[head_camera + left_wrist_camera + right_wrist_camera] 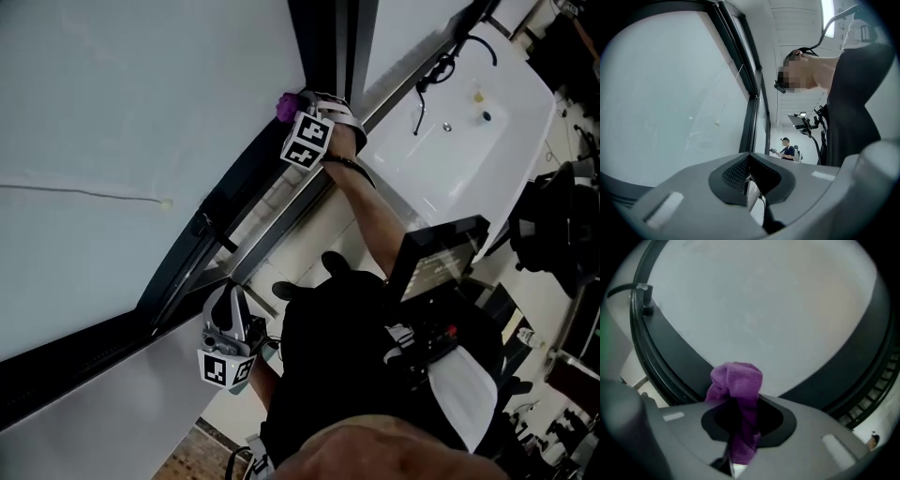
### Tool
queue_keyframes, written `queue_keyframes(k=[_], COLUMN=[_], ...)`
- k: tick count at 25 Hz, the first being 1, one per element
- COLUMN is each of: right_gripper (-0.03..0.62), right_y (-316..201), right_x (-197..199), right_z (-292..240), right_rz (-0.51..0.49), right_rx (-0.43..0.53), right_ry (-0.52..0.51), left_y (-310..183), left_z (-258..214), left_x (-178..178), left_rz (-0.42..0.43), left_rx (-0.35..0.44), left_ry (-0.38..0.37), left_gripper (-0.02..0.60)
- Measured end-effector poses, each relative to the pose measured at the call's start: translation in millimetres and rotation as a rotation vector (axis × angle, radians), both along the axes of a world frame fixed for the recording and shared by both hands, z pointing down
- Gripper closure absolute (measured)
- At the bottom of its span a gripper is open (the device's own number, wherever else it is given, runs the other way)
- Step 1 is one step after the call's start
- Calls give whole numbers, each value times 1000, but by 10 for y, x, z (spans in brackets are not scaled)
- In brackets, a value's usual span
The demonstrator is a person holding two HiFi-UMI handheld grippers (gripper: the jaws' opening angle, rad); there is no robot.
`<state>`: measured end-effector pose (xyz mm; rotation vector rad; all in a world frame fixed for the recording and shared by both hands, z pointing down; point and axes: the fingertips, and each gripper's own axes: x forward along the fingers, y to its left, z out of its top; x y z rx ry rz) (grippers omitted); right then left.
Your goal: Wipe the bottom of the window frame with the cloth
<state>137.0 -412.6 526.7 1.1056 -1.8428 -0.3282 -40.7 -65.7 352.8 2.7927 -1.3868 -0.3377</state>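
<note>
In the head view, the right gripper [298, 103] reaches up to the dark metal window frame [234, 183], with a crumpled purple cloth [286, 107] bunched at its tip against the frame. The left gripper [230, 300] hangs lower, near the frame, well apart from the right one. A white sink [487, 141] lies to the right of the right gripper. In the left gripper view, the jaws are pressed together with nothing between them, and pale glass [670, 93] lies ahead. In the right gripper view, the jaws are clamped on the cloth, which sticks out past them towards the frame just beyond.
</note>
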Motion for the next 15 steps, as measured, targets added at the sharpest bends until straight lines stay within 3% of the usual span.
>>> queue_keyframes(k=[3, 7, 12, 15], right_gripper=[523, 526, 523, 536], right_y=[56, -176, -313, -261], right_x=[-235, 215, 258, 320], right_z=[0, 57, -12, 41], right_rz=[-101, 78, 185, 203], right_rx=[52, 45, 117, 31], right_ry=[57, 97, 143, 134], left_y=[-25, -26, -5, -3], left_z=[43, 18, 10, -5], left_x=[35, 56, 6, -5], left_rz=[8, 14, 9, 8], left_rx=[-9, 4, 5, 14], left_ry=[3, 3, 27, 37], left_gripper=[581, 581, 581, 581])
